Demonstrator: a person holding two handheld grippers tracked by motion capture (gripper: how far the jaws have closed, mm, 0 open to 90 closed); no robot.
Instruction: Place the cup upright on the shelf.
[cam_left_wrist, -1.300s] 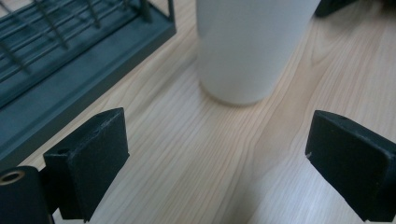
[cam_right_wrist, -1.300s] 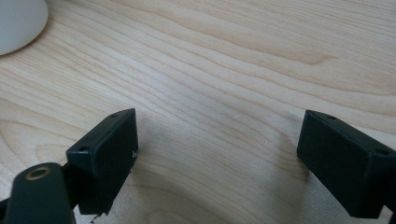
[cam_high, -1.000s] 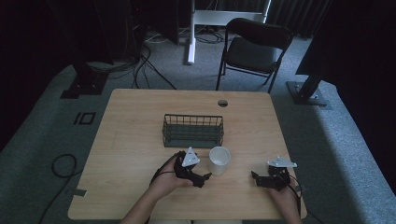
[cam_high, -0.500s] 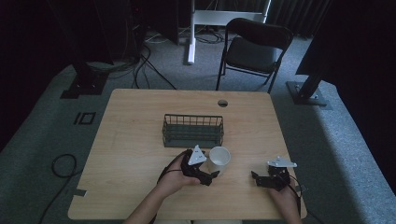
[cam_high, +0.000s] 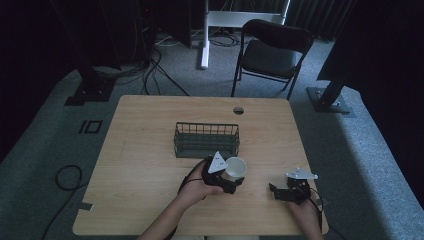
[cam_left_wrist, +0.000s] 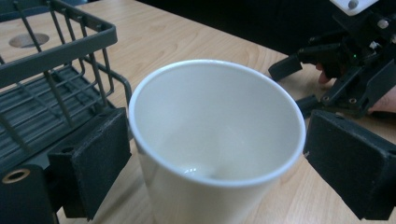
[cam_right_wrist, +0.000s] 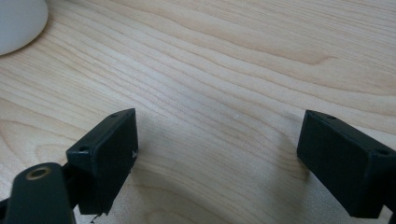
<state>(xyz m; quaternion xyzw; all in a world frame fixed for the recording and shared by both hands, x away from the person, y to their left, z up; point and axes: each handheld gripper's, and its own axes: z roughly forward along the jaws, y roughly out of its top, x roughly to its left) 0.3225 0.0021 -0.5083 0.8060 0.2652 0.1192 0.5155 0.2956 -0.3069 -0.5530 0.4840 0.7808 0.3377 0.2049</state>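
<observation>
The left gripper (cam_left_wrist: 215, 158) straddles the white paper cup (cam_left_wrist: 215, 140) just beside the wire basket (cam_high: 206, 140), its 2 jaws spread, apparently not yet pinching. Squeezing hard could crumple the thin wall; an off-centre close could tip it. The right gripper (cam_high: 292, 190), well right of the basket, rests spread and empty.

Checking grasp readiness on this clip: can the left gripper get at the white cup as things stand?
Probably yes. The left gripper is open with the white cup between its fingers; the wire basket sits just behind, off the closing path.

My bench: wooden table (cam_high: 150, 150), round hole (cam_high: 238, 110) at far edge. Beyond: black folding chair (cam_high: 272, 50), grey carpet (cam_high: 360, 150), loose cables (cam_high: 65, 176).
</observation>
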